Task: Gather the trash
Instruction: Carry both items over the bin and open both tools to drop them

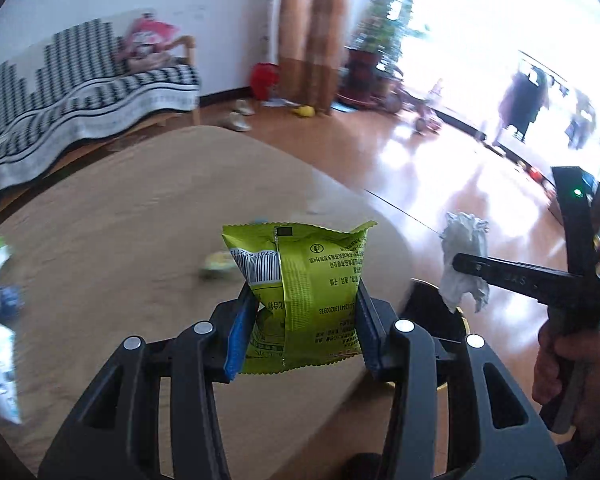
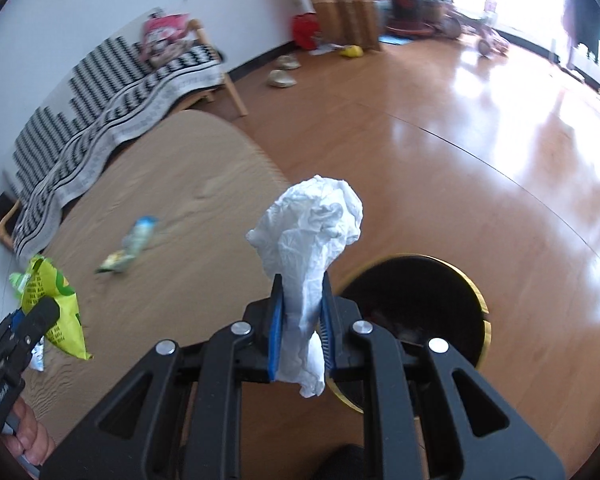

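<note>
Trash is in both my grippers: the right gripper (image 2: 300,332) clamps a tissue (image 2: 312,236) just short of the bin (image 2: 472,280) ahead to its right, nearer than the left gripper (image 1: 300,320), clamped on a wrapper (image 1: 300,272) over the table (image 1: 120,200).
</note>
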`<state>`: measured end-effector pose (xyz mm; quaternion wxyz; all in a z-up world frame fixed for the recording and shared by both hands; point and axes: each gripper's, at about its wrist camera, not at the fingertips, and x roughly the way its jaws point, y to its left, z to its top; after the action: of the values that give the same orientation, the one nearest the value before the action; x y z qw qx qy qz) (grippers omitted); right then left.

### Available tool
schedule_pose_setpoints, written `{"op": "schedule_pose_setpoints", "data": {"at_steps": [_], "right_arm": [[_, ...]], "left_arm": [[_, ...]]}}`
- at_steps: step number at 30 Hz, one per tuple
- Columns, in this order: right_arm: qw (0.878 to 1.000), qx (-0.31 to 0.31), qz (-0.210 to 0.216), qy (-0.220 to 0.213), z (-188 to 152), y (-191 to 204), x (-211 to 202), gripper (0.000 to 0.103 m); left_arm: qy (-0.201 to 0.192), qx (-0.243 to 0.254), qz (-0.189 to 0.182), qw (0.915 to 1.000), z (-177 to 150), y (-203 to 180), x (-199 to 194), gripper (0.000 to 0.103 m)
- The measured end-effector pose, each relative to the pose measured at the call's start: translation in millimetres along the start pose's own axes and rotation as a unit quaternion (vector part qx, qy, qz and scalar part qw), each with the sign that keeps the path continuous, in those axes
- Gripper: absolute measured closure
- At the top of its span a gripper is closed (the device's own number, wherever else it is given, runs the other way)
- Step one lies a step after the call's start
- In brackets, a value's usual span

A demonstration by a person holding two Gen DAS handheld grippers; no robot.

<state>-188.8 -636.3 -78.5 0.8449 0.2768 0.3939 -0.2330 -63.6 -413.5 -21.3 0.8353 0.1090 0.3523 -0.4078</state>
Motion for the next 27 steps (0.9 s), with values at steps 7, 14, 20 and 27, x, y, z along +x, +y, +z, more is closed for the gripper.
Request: {"op": "schedule_pose_setpoints", "data": {"at_steps": [7,14,20,27], "right_arm": [[0.997,0.027,-0.042,0.052,-19.0,-66.5,23.0,0.086],[0.992,0.031,-0.073,0.103,-37.3,-97.4,50.1,0.086],[0.991,0.031,-0.073,0.109,-38.3,-99.3,56.1,0.086],[0.992,0.034,-0.069,0.105,-32.2,-100.9,54.9,0.086]], "left_arm": [[0.021,0.034,-0.047,0.9981,-7.5,-61.7,35.5,0.058],[0.04,0.056,-0.069,0.9953,-14.0,-100.2,59.6,0.058],[0.052,0.064,-0.076,0.9937,-13.2,-113.3,77.2,0.058],[0.06,0.06,-0.08,0.9932,-11.8,-121.9,91.7,0.058]]}}
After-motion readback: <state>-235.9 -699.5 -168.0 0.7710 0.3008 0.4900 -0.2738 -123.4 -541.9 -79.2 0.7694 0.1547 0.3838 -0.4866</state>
